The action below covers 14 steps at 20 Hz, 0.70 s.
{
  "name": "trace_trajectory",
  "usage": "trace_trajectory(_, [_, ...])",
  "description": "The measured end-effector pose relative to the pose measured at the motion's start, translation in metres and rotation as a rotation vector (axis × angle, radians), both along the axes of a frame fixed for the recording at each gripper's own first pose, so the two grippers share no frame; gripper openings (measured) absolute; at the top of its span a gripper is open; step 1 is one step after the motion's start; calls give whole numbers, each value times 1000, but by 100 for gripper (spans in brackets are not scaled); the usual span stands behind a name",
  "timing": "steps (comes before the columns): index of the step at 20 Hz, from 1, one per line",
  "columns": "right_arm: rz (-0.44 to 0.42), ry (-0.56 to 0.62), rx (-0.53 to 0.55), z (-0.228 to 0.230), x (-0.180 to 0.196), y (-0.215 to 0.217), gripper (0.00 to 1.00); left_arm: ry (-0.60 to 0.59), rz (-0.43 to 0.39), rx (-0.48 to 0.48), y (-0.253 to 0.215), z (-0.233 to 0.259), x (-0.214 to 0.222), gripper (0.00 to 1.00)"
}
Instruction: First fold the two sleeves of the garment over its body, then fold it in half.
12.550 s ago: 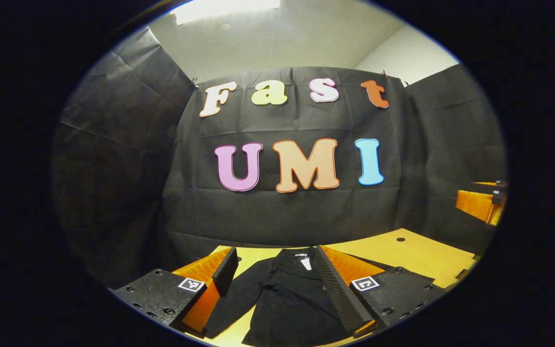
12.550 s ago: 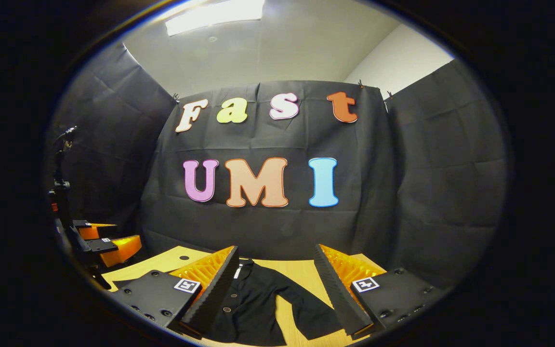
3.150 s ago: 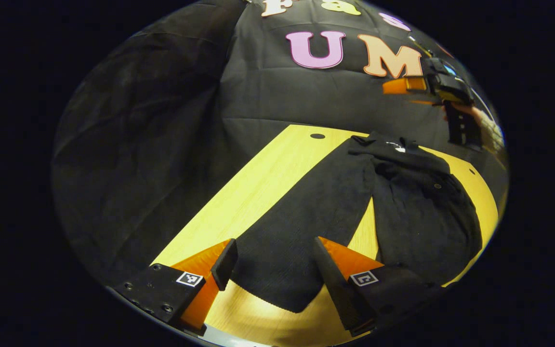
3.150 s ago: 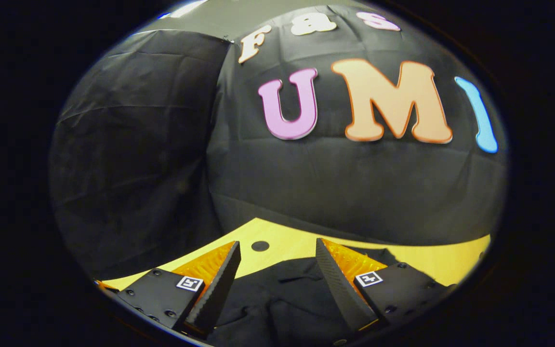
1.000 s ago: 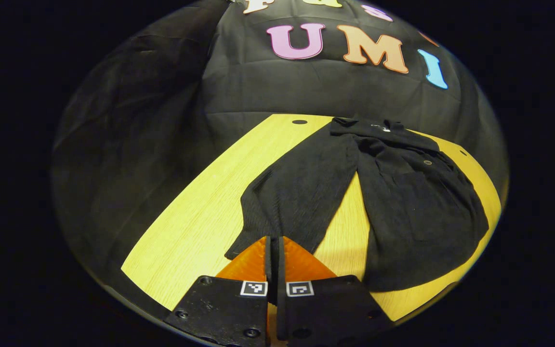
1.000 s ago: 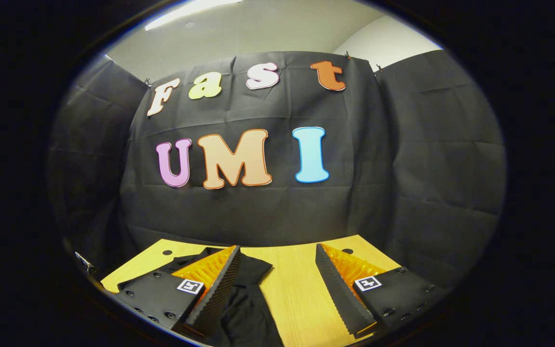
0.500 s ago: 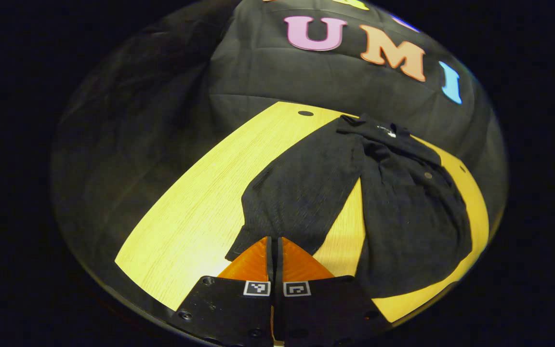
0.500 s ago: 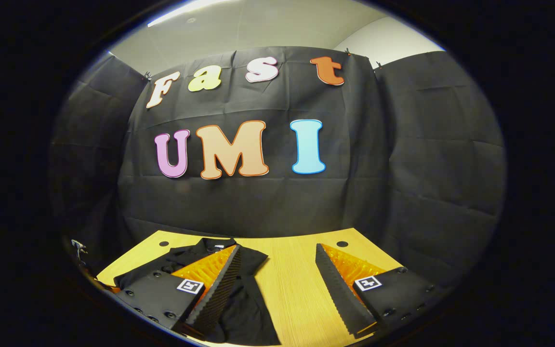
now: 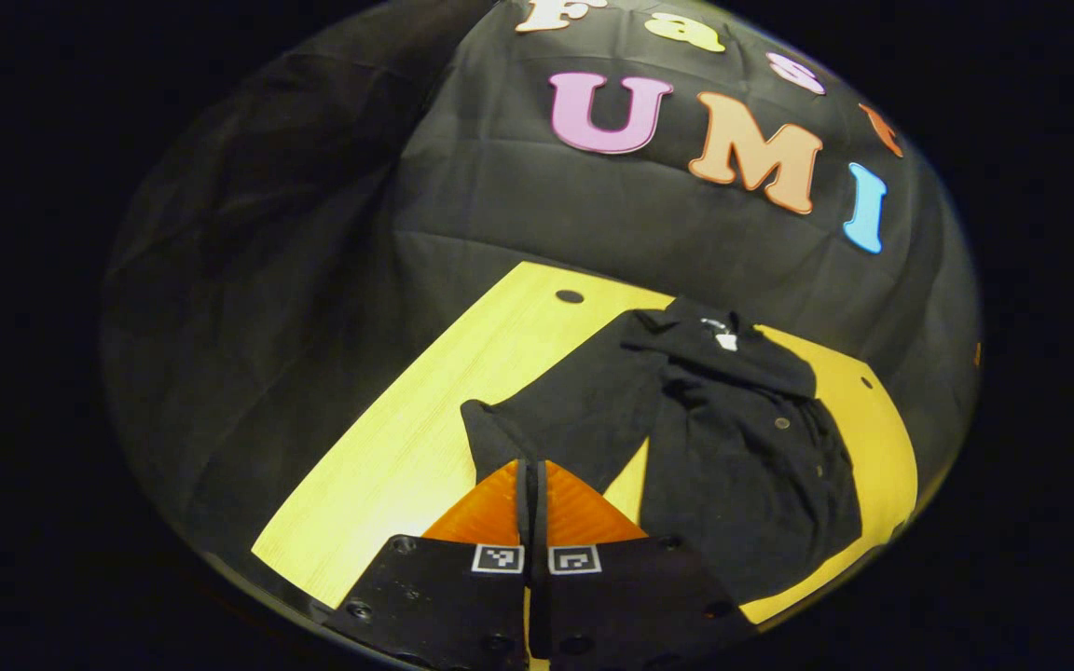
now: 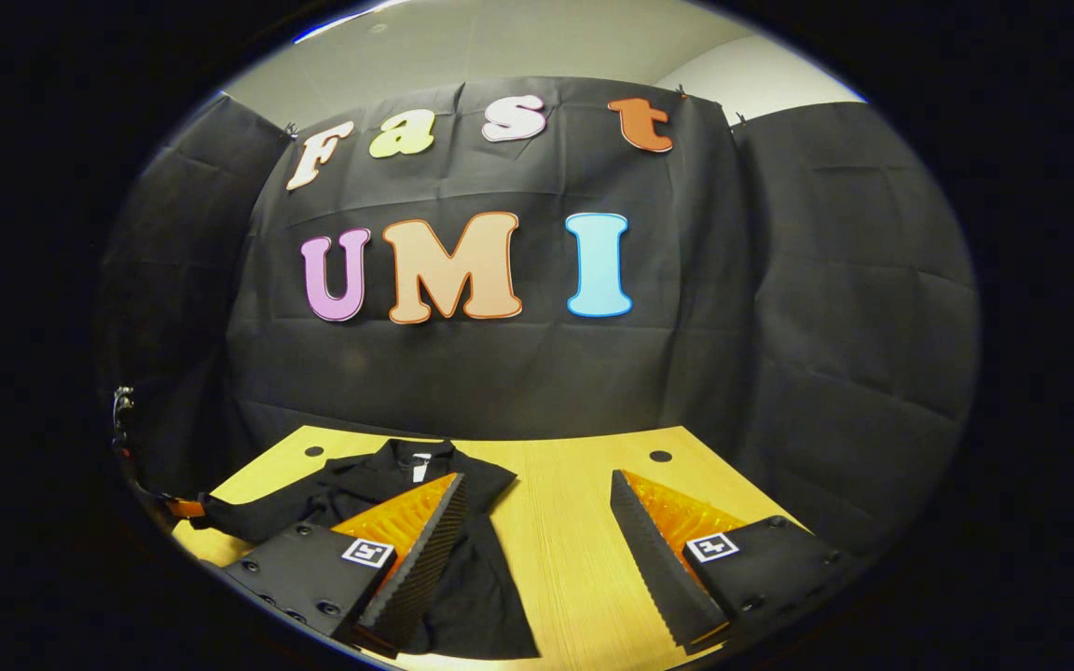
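Note:
A black buttoned garment (image 9: 742, 457) lies on the yellow wooden table (image 9: 406, 447), collar toward the far wall. Its near sleeve (image 9: 574, 419) stretches from the shoulder to my left gripper (image 9: 530, 463), which is shut on the sleeve's cuff end. The cuff bunches at the fingertips, raised a little off the table. In the right gripper view the garment (image 10: 378, 489) lies at the left, partly behind one finger. My right gripper (image 10: 537, 522) hangs open above bare table to the right of the garment, with nothing between its fingers. The held sleeve (image 10: 220, 513) trails off to the far left there.
The table (image 10: 574, 559) has small round holes near its far edge (image 9: 570, 296) (image 10: 660, 457). Black cloth walls close the booth on three sides. Bare wood lies to the left of the sleeve and to the right of the garment.
My left gripper, shut on the cuff, has pulled the sleeve end up and inward, so the sleeve looks shorter and bunched. The right gripper stays open and has tilted down slightly.

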State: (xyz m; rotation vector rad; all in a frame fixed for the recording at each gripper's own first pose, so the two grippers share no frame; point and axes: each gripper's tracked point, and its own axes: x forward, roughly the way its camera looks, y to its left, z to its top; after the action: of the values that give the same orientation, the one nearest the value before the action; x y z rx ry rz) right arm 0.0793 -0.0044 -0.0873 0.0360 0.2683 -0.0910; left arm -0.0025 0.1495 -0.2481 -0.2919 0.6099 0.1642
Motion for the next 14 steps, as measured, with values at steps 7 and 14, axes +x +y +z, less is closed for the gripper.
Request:
trace_trajectory(7, [-21,75,-12,-35,-15,-1,98,-164,-140,-7,-58,66,88,0])
trace_trajectory(14, [-64,98,-15,-51,-22,-2,98,-323,-336,-12,-153,116,167,0])
